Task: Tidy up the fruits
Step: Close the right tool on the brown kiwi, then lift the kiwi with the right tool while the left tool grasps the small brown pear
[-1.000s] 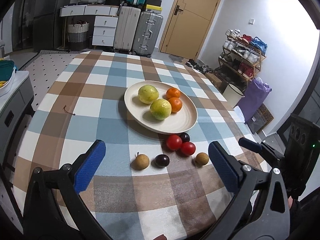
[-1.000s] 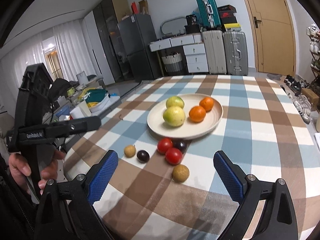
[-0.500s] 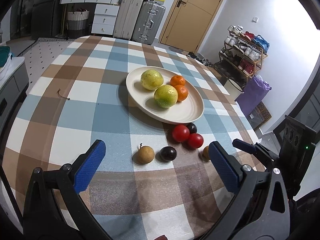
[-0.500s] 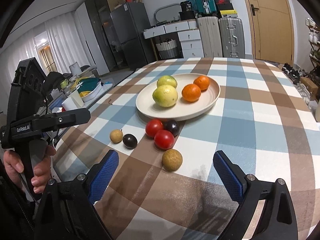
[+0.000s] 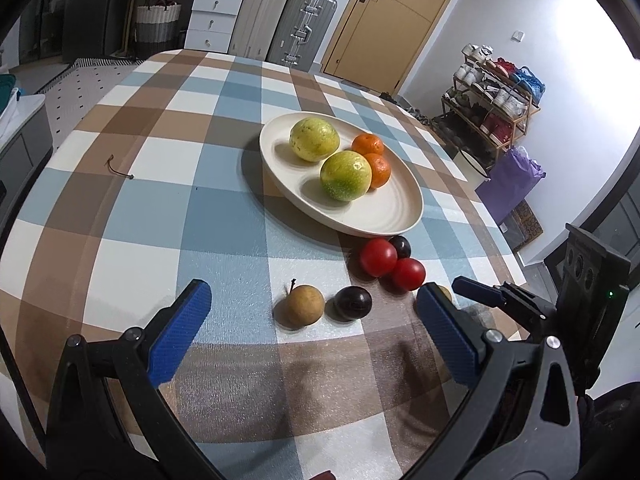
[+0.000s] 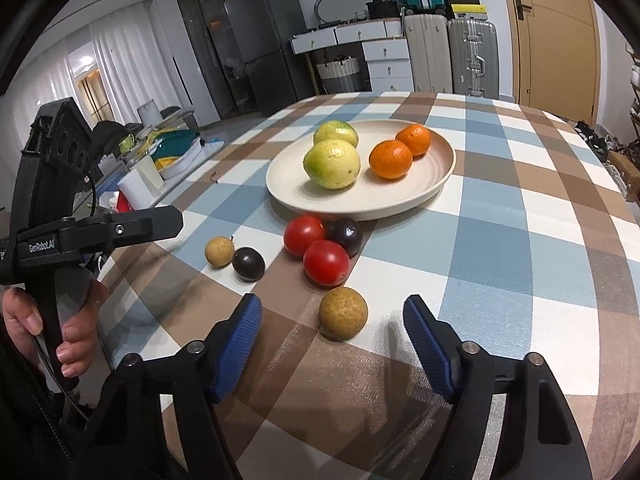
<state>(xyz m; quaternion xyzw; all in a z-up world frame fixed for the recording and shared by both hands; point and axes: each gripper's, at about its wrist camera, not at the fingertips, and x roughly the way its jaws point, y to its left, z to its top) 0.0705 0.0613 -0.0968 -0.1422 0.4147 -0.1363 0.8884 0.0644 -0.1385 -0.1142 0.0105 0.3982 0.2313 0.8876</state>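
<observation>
so your right gripper [image 6: 332, 322] has just been closing but stays spread around the nearest brown fruit [image 6: 343, 313], untouched; your left gripper [image 5: 312, 320] is spread too. four fruits sit on the plate [image 6: 436, 184], six wait on the checked tablecloth [image 6: 500, 264]; suitcases [image 6: 472, 56] stand behind.

A lived-in home is showing around the checked table [image 5: 168, 208]: suitcases [image 5: 280, 20] are standing beyond it by a wooden door [image 5: 384, 20], a shoe rack [image 5: 492, 96] is sitting to its right, a fridge [image 6: 264, 40] behind.
</observation>
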